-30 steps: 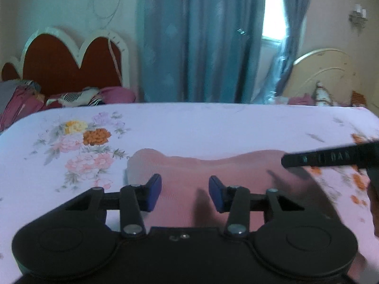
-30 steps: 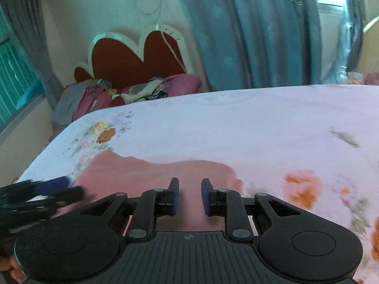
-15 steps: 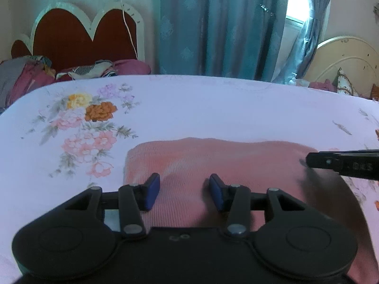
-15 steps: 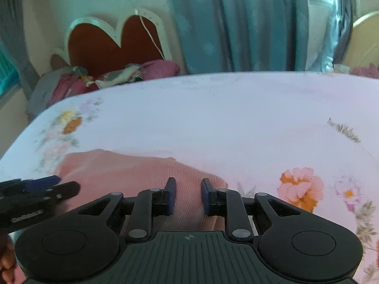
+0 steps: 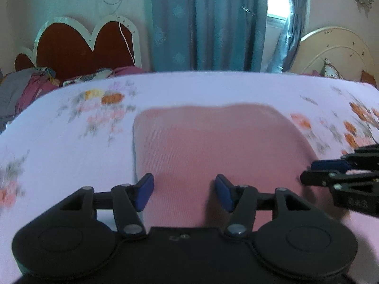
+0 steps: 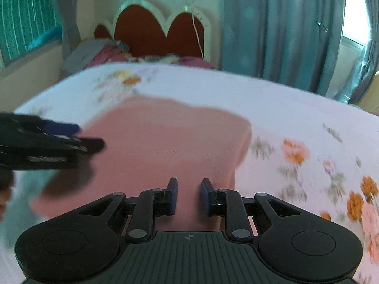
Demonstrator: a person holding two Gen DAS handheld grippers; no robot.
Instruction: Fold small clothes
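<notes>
A pink ribbed garment lies folded flat as a rough rectangle on the floral bedsheet. My left gripper hovers over its near left part. Its jaws are opening, with only the cloth lying beneath them and nothing pinched. My right gripper is over the garment's near right part, its blue pads a narrow gap apart, and I see no cloth clamped in the gap. Each gripper shows in the other's view: the right gripper at the garment's right edge, the left gripper at its left edge.
A red heart-shaped headboard stands at the far left with a heap of clothes and pillows below it. Blue curtains hang behind the bed. A cream headboard stands at the far right.
The garment's raised fold has come down and it now lies flat. The left jaws have widened. Both grippers have shifted over the cloth, and the right view has tilted.
</notes>
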